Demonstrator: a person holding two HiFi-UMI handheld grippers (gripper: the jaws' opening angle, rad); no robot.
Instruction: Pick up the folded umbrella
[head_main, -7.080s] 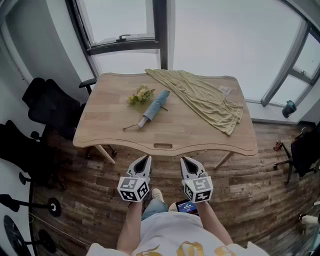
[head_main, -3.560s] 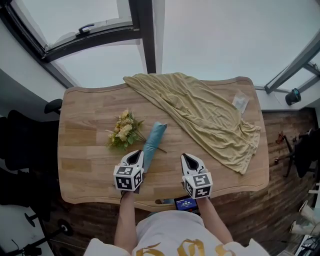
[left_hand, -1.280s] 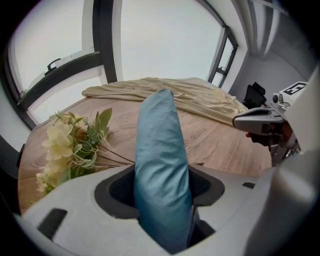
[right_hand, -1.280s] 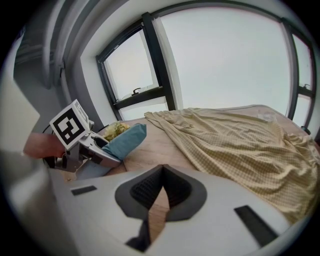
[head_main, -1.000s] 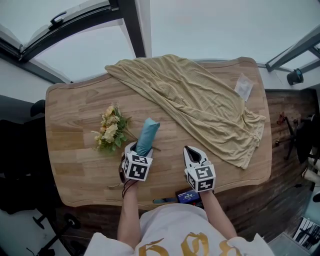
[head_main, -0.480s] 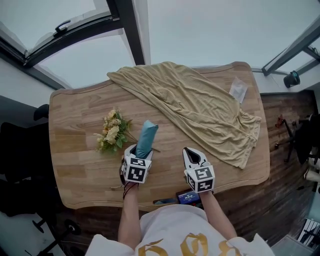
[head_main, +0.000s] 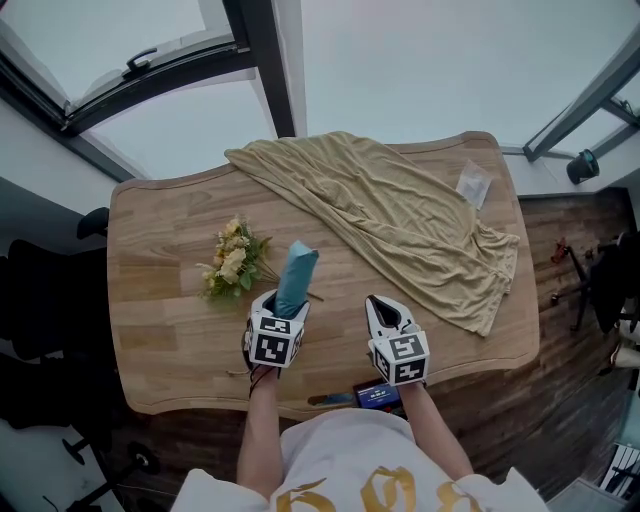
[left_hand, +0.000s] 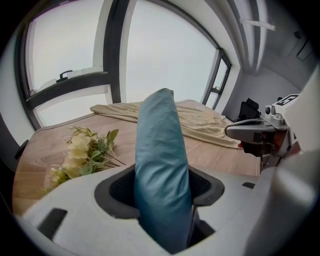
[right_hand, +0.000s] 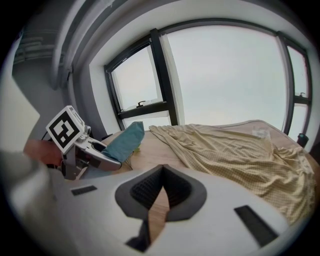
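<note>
One wooden table (head_main: 160, 250), yellow cloth (head_main: 400, 210), held umbrella (head_main: 296, 275), tall windows (head_main: 430, 60)

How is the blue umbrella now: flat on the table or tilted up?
Tilted up: the left gripper holds the umbrella in its jaws, far end above the table.

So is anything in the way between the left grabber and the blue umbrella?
No, nothing visible is. The left gripper has its jaws closed right on the folded umbrella, which pokes out past them. The flowers lie off to the side on the table, not between.
</note>
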